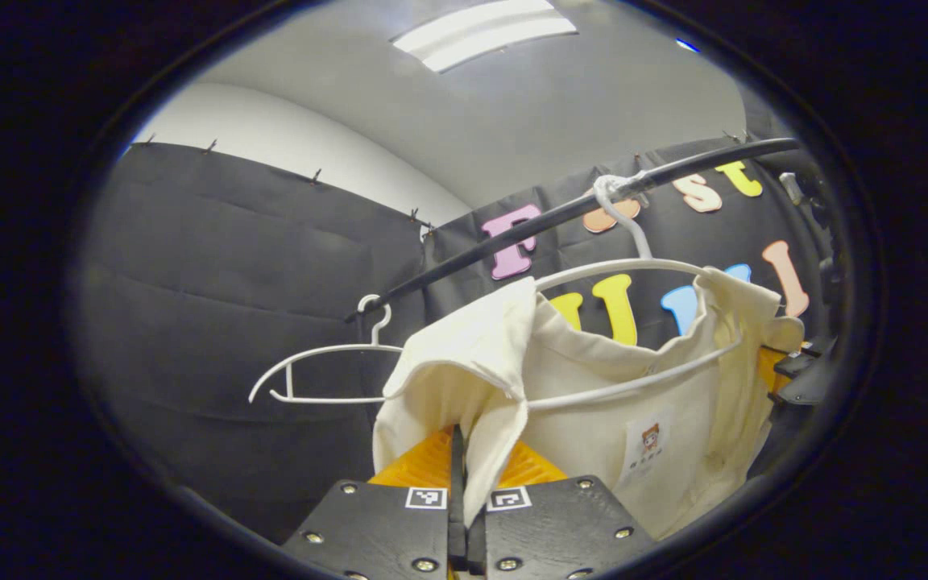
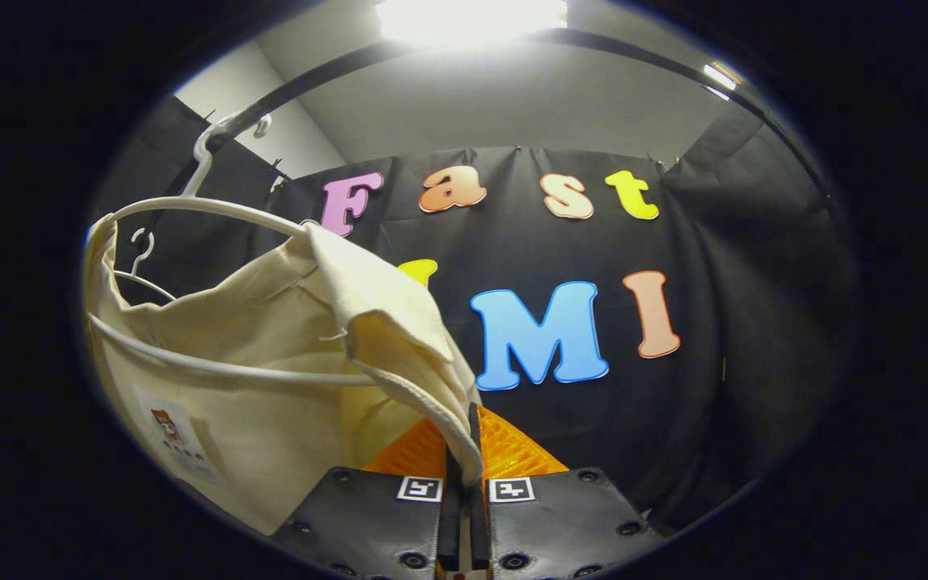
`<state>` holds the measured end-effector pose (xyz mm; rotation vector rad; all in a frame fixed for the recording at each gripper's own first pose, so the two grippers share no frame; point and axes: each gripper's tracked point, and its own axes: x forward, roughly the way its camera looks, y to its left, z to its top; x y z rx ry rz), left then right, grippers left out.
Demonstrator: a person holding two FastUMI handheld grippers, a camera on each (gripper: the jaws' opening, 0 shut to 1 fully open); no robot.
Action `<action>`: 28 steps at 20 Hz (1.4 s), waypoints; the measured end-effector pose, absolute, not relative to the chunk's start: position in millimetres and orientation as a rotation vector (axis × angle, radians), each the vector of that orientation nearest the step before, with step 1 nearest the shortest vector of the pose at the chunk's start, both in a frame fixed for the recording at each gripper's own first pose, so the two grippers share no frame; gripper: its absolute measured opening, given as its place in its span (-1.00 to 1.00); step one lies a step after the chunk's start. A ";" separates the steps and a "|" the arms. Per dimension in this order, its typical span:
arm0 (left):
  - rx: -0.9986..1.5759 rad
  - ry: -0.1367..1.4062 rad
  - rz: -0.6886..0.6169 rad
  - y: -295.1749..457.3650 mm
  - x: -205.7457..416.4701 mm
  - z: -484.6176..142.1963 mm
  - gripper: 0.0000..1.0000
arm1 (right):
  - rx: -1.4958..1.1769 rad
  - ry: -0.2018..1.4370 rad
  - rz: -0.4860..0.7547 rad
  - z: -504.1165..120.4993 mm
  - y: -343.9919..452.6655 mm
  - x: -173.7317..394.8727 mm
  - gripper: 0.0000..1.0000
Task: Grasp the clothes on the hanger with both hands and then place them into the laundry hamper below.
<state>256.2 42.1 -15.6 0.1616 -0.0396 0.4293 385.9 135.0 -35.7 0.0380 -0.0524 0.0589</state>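
A cream shirt [image 1: 593, 403] hangs on a white hanger [image 1: 633, 266] hooked over a black rail [image 1: 512, 238]. My left gripper [image 1: 464, 451] is shut on the shirt's near shoulder fold, the cloth pinched between its fingers. In the right gripper view the same cream shirt [image 2: 271, 354] drapes from the white hanger [image 2: 206, 208], and my right gripper [image 2: 464, 443] is shut on the other shoulder fold. The other gripper [image 1: 802, 370] shows partly at the shirt's far edge in the left gripper view. The hamper is out of sight.
A second, bare white hanger [image 1: 319, 362] hangs on the rail to the left of the shirt; its hook [image 2: 140, 246] shows behind the shirt in the right gripper view. The rail [image 2: 512, 36] curves overhead. Black cloth walls stand close behind.
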 end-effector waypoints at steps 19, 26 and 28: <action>0.313 -0.139 0.385 52.1 225.4 74.7 -0.99 | 0.057 -0.107 0.015 -6.9 102.0 406.8 -0.95; 0.266 -0.099 0.360 62.7 233.8 56.3 -1.00 | 0.051 -0.107 0.056 -10.1 104.9 411.3 -0.94; 0.258 -0.104 0.380 79.2 239.1 57.6 -0.97 | 0.049 -0.111 0.068 -7.4 108.4 418.4 -0.95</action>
